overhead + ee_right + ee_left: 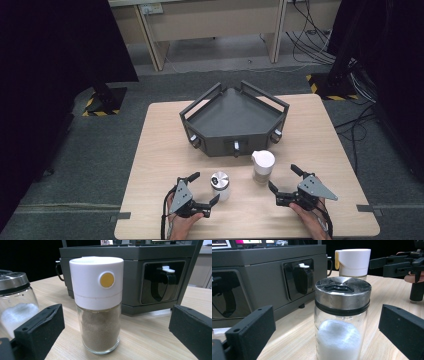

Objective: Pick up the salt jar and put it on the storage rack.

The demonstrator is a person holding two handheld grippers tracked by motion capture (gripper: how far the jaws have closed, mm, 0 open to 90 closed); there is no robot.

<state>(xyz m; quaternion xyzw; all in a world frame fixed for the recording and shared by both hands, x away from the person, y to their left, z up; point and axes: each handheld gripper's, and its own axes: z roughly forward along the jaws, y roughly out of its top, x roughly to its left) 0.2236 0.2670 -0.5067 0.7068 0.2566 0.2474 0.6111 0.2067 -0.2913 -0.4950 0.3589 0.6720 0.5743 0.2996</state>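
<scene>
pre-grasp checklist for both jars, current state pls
1. Left gripper open wide enough for the metal-lidded jar: ok, jaws stand apart either side of it in the left gripper view.
2. Right gripper open and lined up on the white-capped jar: ok, jar sits centred between its jaws in the right gripper view.
3. Both jars upright on the table: ok.
4. Lids seated: ok by look; tightness cannot tell.
5. Jars apart from each other and from the grey rack: ok, gaps visible.
6. Jaw contact with either jar: none yet, ok.
</scene>
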